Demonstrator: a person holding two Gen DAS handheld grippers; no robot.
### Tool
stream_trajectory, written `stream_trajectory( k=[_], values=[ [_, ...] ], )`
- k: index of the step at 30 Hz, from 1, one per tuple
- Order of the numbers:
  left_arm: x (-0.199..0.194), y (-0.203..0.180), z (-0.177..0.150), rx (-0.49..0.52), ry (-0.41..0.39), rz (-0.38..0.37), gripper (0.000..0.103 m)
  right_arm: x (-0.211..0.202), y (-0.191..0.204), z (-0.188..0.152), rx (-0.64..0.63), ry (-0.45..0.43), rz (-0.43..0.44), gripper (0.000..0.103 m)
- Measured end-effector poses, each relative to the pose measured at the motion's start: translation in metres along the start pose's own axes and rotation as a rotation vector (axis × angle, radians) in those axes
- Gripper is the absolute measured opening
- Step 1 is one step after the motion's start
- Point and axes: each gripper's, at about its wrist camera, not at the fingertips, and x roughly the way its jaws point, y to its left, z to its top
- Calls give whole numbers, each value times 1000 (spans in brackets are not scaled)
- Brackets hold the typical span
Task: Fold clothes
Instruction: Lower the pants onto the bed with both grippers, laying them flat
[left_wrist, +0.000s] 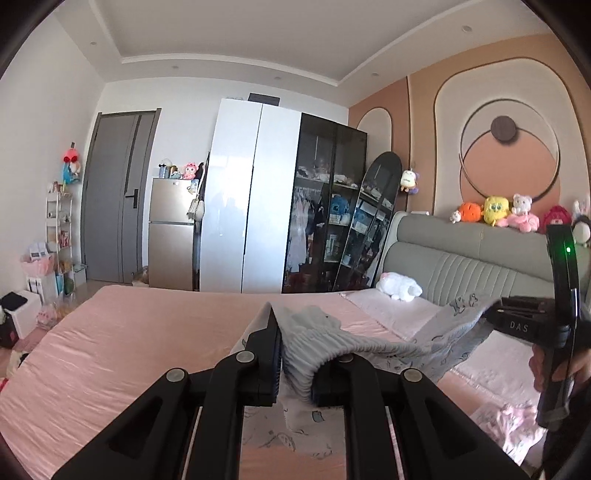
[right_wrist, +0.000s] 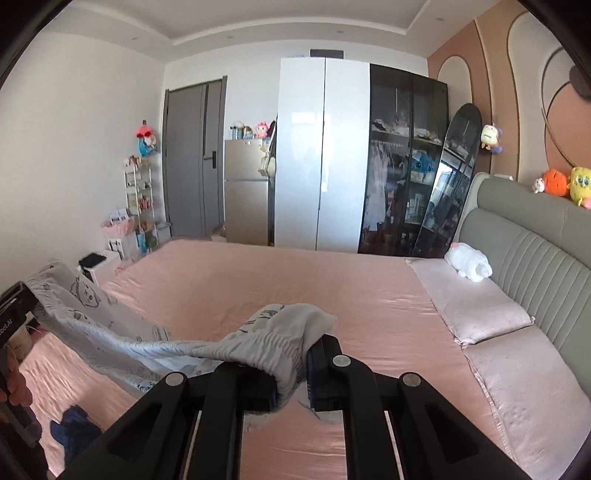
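A pair of light grey printed pants with a ribbed elastic waistband (left_wrist: 325, 343) hangs in the air over the pink bed (left_wrist: 129, 339), stretched between my two grippers. My left gripper (left_wrist: 295, 373) is shut on one end of the waistband. My right gripper (right_wrist: 291, 380) is shut on the other end of the waistband (right_wrist: 273, 343). The right gripper also shows at the right edge of the left wrist view (left_wrist: 517, 317), and the left gripper at the left edge of the right wrist view (right_wrist: 14, 306). The cloth (right_wrist: 110, 332) sags between them.
A grey padded headboard (right_wrist: 524, 251) with plush toys (left_wrist: 495, 210) runs along the right. Pink pillows (right_wrist: 472, 299) and a white plush (right_wrist: 469, 266) lie at the head. A pink garment (left_wrist: 506, 424) and a dark blue garment (right_wrist: 74, 428) lie on the bed. A wardrobe (right_wrist: 321, 155) stands beyond.
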Motion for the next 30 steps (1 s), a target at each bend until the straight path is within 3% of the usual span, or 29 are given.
stream_trajectory(
  k=[1,6,9,12,17,24,30],
  values=[
    [9,2,-20,6,54,8,10,12,4,-13,-20,35,-19,9],
    [53,6,-145,11,442,36,11,87,24,-135,-112,388,-64,9],
    [45,-8,-193,59,562,19,11,93,27,-188,-71,508,-28,9],
    [29,-11,-214,17,611,-9,11,89,27,-207,-56,549,-20,9],
    [16,4,-225,-91,653,34,12,87,19,-209,-14,580,28,9],
    [11,-6,-238,-29,741,82,12,94,32,-240,-51,675,77,9],
    [10,-5,-254,-61,792,98,12,98,26,-252,-16,713,99,9]
  ],
)
